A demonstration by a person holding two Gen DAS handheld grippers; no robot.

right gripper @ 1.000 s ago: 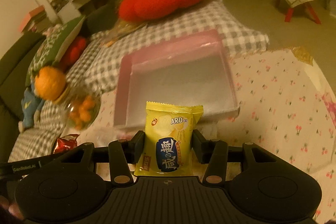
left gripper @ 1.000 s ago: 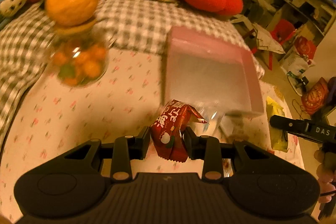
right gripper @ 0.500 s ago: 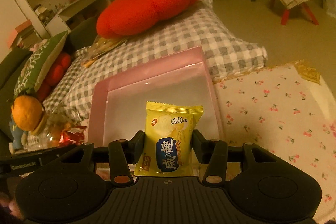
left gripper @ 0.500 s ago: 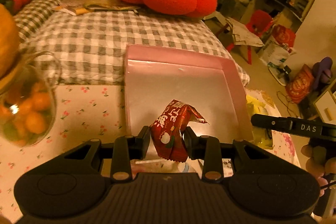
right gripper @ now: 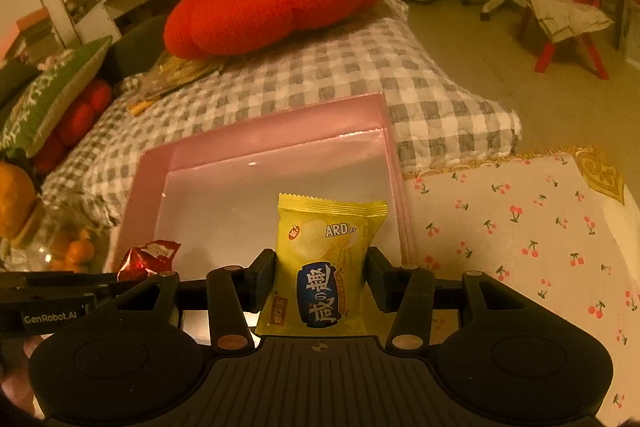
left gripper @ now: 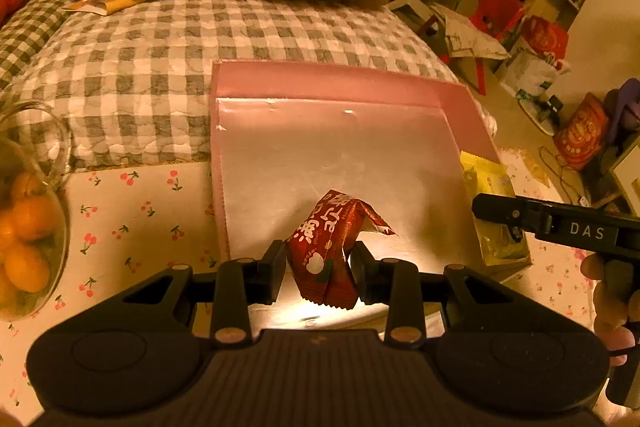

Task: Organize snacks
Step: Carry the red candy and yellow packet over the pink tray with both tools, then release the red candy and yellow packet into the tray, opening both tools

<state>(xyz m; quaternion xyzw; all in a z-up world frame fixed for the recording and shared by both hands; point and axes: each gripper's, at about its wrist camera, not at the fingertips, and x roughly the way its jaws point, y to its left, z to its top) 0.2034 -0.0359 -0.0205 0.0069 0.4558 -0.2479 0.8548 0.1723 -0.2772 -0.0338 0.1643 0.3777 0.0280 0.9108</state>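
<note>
Risk lay in crowding: left gripper (left gripper: 318,265) clamped a red packet (left gripper: 328,251), right gripper (right gripper: 320,277) clamped a yellow packet (right gripper: 326,259). Released together over the pink tray (left gripper: 328,79), either packet could have landed outside its wall.

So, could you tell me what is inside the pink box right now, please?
The pink box shows only a bare silvery floor. Its near edge is hidden behind the red snack packet and yellow chip packet, each clamped in a hand-held gripper.

Dim warm light; red chair (right gripper: 576,15) on beige floor (right gripper: 480,47).
</note>
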